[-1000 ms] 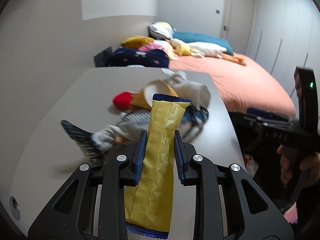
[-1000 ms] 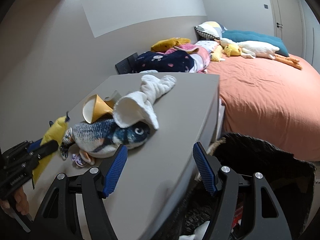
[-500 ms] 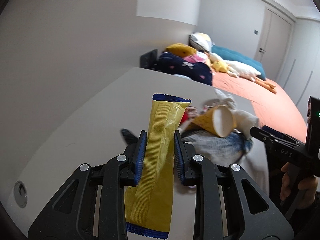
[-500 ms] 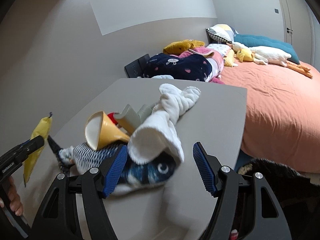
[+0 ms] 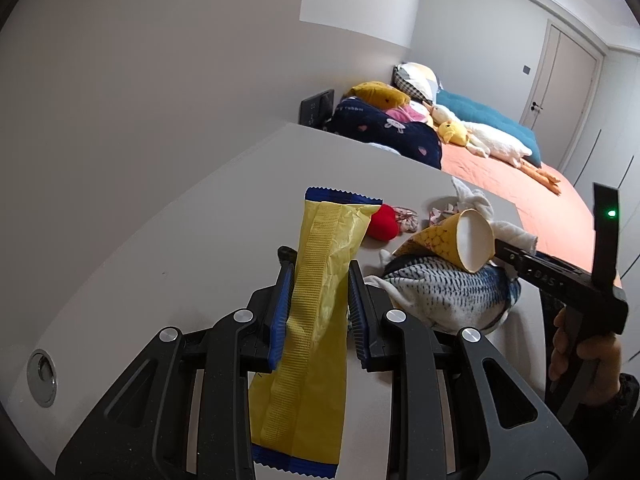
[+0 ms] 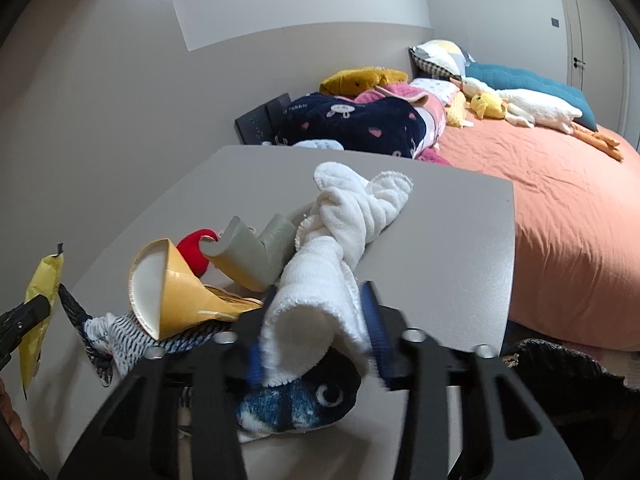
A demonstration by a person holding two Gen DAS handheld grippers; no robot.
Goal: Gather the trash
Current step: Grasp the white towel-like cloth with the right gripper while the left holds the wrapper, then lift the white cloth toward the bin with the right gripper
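Note:
My left gripper (image 5: 319, 280) is shut on a yellow snack wrapper (image 5: 312, 312) with blue ends, held upright above the grey table (image 5: 200, 240). The wrapper also shows in the right wrist view (image 6: 40, 312). My right gripper (image 6: 316, 324) has its blue pads on both sides of a rolled white towel (image 6: 320, 280); the view is blurred there, so contact is unclear. The towel lies on a blue plush fish (image 6: 296, 396). A yellow paper cup (image 6: 172, 292) lies on its side on the fish (image 5: 440, 292); it also shows in the left wrist view (image 5: 460, 240).
A red plush (image 5: 382, 222), a grey-green curved piece (image 6: 248, 252) and small scraps (image 5: 408, 214) lie on the table. A dark bin (image 6: 560, 364) stands off the table's right edge. A bed (image 6: 560, 200) with pillows and toys lies beyond. A round hole (image 5: 42, 372) is in the table's near left.
My right gripper has moved forward and its jaws have narrowed around the white towel. My left gripper still holds the wrapper and has shifted its view slightly.

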